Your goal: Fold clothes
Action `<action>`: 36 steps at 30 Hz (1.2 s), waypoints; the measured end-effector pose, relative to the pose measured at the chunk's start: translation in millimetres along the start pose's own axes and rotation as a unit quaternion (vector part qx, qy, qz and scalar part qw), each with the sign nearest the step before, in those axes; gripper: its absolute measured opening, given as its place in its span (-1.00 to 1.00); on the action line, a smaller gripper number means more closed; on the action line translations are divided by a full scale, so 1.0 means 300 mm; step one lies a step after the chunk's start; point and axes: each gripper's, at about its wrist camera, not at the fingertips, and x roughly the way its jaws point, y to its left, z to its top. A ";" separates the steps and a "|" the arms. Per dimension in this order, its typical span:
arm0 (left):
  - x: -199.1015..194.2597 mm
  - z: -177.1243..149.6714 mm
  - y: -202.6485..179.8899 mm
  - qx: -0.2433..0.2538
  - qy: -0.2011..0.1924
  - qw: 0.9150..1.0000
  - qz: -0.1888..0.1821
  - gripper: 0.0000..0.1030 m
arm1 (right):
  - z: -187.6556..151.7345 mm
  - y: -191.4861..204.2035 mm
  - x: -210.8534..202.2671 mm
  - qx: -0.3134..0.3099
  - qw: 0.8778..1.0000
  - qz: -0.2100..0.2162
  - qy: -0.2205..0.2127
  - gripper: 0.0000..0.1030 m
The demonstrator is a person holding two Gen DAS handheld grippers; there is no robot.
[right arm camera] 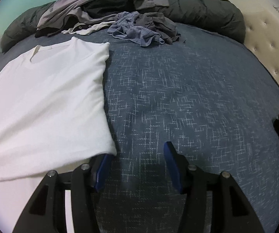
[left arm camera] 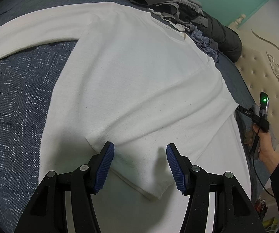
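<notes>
White knit shirt [left arm camera: 139, 81] (sleeve folded across) seemingly lies flat; both hand-held grippers gape, holding nothing.

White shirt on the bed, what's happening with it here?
A person with a claw in each hand is folding the white shirt on the blue bedspread. One sleeve lies folded across the body; the other is spread out. The left claw hangs open above the folded cuff; the right claw, also open, is beside the shirt's edge.
</notes>
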 end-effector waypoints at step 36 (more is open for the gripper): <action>-0.053 0.031 0.007 0.005 -0.032 0.999 0.027 0.20 | 0.404 0.037 0.049 0.035 0.996 0.085 -0.006 0.07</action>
